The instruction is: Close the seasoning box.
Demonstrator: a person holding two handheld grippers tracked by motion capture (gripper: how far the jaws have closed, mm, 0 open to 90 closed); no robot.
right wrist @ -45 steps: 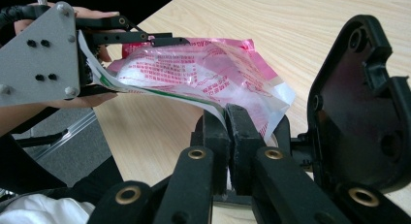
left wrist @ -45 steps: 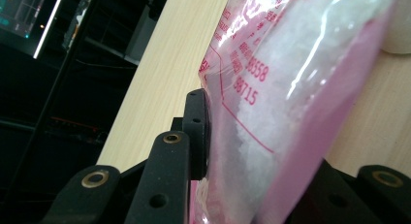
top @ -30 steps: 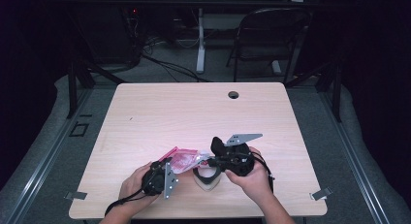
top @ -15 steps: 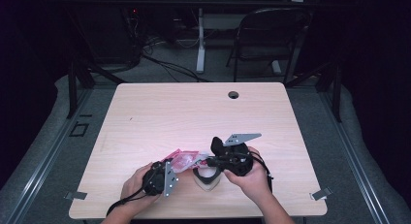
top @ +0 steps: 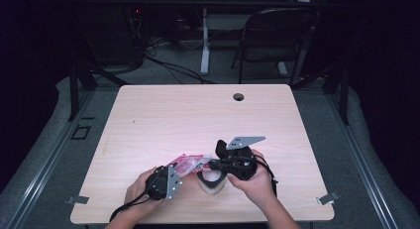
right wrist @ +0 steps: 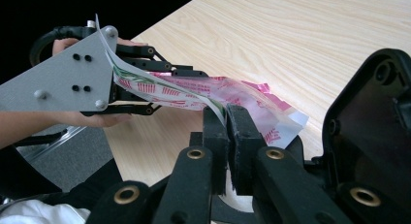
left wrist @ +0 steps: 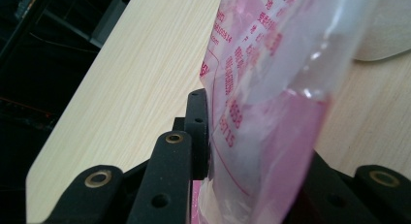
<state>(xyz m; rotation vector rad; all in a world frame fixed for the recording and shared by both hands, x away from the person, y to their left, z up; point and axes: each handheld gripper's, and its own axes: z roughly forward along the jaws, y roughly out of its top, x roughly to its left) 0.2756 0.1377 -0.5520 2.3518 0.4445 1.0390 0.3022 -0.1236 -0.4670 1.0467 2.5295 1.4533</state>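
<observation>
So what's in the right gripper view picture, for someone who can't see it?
The right hand-held gripper, its two black jaws shut, pinches one edge of a pink-and-clear printed plastic bag. The left hand-held gripper, with a grey three-cornered plate on it, holds the bag's other end just above a light wooden table.

Black claws (right wrist: 226,118) with brass-ringed pivots, grey screw-studded triangular plates, trailing black cables

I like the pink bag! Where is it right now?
The pink bag is near the table's front edge in the high view, stretched between the left gripper and right gripper, beside a white tape roll.
</observation>
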